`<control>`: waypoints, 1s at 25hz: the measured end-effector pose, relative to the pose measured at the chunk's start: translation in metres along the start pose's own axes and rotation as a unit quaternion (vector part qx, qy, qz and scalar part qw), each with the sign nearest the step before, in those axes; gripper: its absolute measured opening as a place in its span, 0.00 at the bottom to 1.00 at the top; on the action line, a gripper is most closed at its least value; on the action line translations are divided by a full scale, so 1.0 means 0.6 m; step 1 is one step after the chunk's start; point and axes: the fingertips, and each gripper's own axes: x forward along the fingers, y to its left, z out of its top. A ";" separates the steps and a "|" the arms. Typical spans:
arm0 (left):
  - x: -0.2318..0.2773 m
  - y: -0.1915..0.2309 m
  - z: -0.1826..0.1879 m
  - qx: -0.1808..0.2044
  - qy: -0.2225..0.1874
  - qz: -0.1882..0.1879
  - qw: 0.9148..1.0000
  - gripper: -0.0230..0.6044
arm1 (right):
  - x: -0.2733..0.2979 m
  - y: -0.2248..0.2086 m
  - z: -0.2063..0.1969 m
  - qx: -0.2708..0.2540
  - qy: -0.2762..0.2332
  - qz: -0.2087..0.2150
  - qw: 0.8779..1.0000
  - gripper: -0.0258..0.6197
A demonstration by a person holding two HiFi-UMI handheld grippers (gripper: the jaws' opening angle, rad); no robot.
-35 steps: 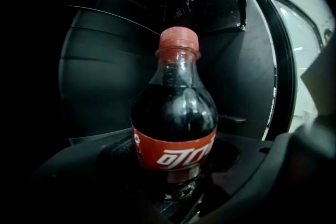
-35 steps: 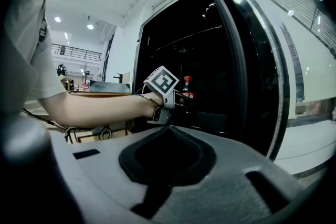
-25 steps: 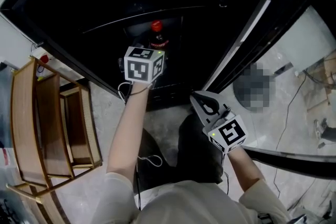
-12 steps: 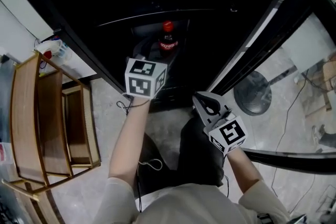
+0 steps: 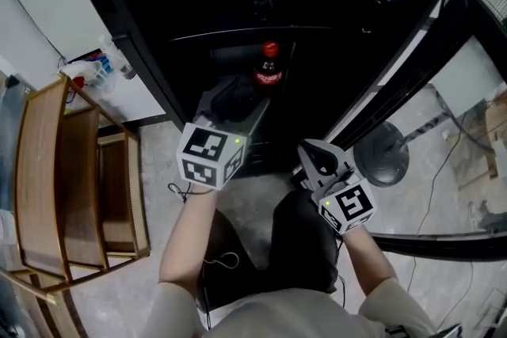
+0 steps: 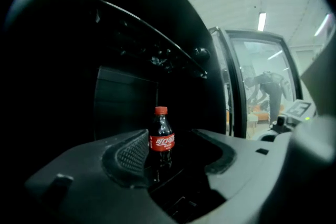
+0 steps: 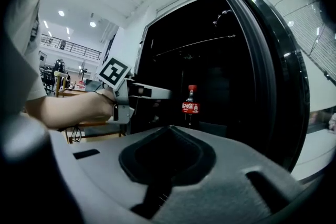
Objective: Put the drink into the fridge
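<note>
Bottle (image 5: 268, 69) stands in fridge (image 5: 182, 4) at twelve o'clock of left gripper (image 5: 247, 97), whose empty, parted fingers have just been closing. Right gripper's (image 5: 315, 158) fingers meet.

Left hand-held gripper (image 5: 238, 91) and right hand-held gripper (image 5: 314, 151): grey, white cubes (image 5: 209, 156) with black square markers; pale sleeves (image 5: 388, 306).

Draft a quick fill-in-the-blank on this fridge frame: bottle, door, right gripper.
1. The bottle stands ___ inside the fridge.
2. The cap on the bottle is ___ in colour.
3. The door of the fridge is ___.
4. The right gripper has its jaws ___, with nothing between them.

Missing words: upright; red; open; shut
</note>
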 end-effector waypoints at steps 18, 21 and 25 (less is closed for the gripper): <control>-0.109 -0.026 0.002 0.007 -0.040 0.030 0.999 0.06 | 0.023 -0.040 0.053 0.003 0.010 -0.023 1.000 0.04; -0.133 -0.034 0.041 0.009 -0.036 0.037 0.999 0.05 | 0.013 -0.032 0.100 0.025 0.025 -0.012 0.999 0.04; -0.180 -0.054 0.111 -0.007 -0.026 0.039 0.999 0.05 | -0.028 -0.011 0.171 0.050 0.046 -0.003 0.998 0.04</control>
